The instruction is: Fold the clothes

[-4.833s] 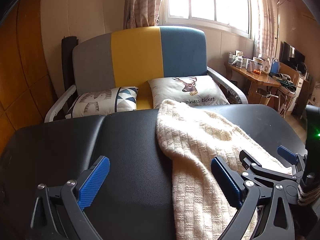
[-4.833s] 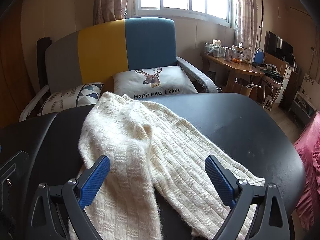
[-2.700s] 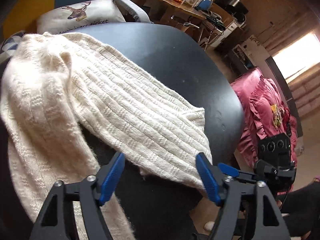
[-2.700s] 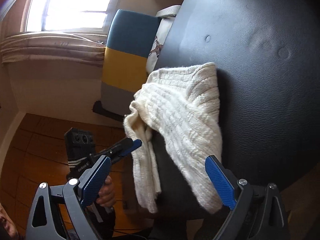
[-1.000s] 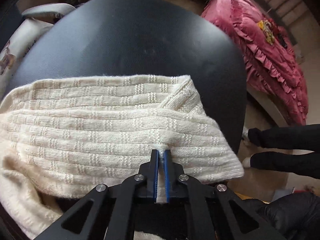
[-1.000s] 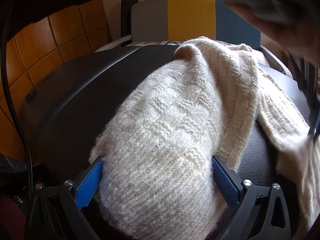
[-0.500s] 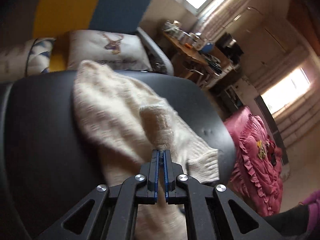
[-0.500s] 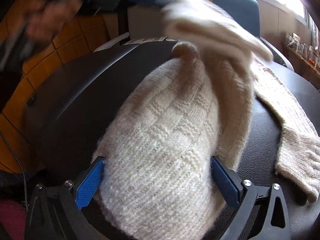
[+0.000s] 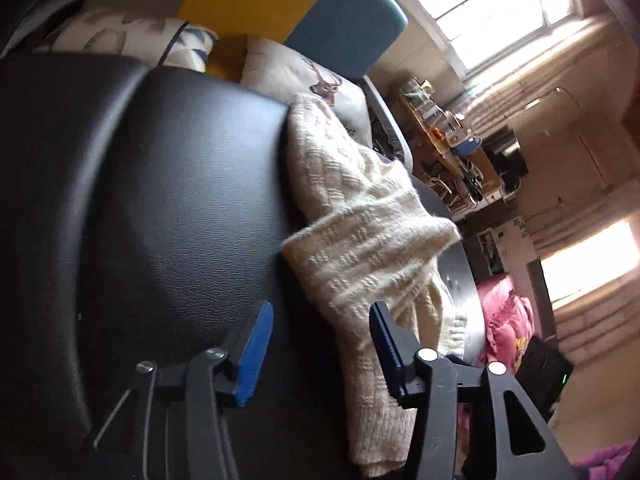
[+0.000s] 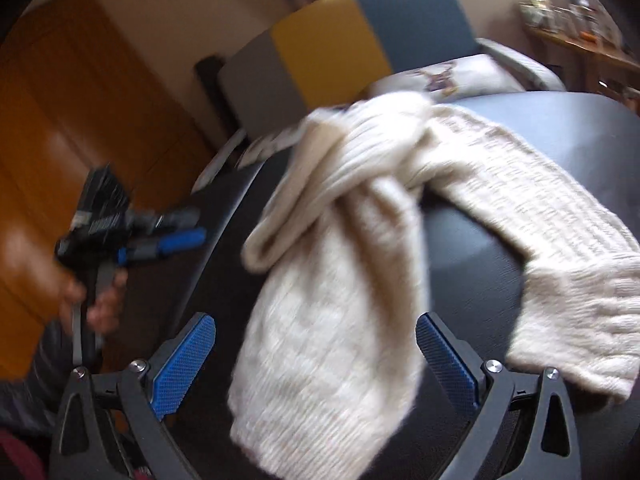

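A cream knit sweater (image 9: 360, 240) lies bunched on the black padded table (image 9: 160, 200), with one sleeve folded across its body. My left gripper (image 9: 320, 354) is open just short of the sweater's near edge and holds nothing; its right pad is close to the knit. In the right wrist view the sweater (image 10: 332, 320) hangs over the near table edge, and a long sleeve (image 10: 540, 232) trails off to the right. My right gripper (image 10: 316, 362) is open, its blue pads on either side of the knit bulk. The left gripper (image 10: 188, 226), held in a hand, shows at the left.
Behind the table (image 10: 560, 128) stands a grey, yellow and blue sofa (image 10: 340, 52) with a deer-print cushion (image 9: 320, 80). A wooden desk (image 9: 444, 136) with clutter and pink bedding (image 9: 508, 328) lie to the right. Wooden panelling (image 10: 60, 120) fills the left side.
My left gripper, shut on the sleeve half a second ago, has opened and let it go; the sleeve now lies across the sweater. The right gripper stays open and has drawn back slightly.
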Motion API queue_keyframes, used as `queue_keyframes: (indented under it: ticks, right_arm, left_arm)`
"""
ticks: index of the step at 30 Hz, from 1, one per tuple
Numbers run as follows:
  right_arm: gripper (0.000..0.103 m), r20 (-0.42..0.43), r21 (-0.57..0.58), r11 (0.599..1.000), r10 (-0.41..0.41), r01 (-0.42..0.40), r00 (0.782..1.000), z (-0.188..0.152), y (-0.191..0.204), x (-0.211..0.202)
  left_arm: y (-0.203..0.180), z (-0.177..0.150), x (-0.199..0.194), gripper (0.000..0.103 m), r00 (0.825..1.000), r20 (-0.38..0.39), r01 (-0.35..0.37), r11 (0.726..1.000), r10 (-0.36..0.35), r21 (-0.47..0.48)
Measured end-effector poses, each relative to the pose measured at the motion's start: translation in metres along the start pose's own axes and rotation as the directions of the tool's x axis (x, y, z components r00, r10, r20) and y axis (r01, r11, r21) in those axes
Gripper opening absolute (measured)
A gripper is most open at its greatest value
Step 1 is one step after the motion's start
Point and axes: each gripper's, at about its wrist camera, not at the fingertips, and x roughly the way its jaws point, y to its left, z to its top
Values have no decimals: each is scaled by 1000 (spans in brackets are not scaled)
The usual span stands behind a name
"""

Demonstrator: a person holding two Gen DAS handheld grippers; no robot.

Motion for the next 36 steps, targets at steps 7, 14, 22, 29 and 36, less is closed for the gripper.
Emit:
queue_keyframes:
  ticks: [7,14,22,29,36]
  right_arm:
    - [103,-15,211,977,29,-25,999,21,-50,26]
    - [65,-53,244,969,52,-37,997,22,-64,46]
    - [16,-88,100,993,67,-58,994,39,-20,54]
    - [16,-98,-16,973,226,-229,969,60,55,63]
    - [29,-279,60,955,295,-290,914,38,83,124]
  left_arm:
    - [-55,-5,63,69,985,-4,-168,967,172,192]
    - [-37,5,79,16,976,-7,-217,972,218,96]
    - [-15,13,16,12,980,158,-121,992,123,-24]
    - [20,14,-86,12,918,356,-154,984,178,-94]
    - [113,-4,-103,12,886,256,-314,907,386,-280]
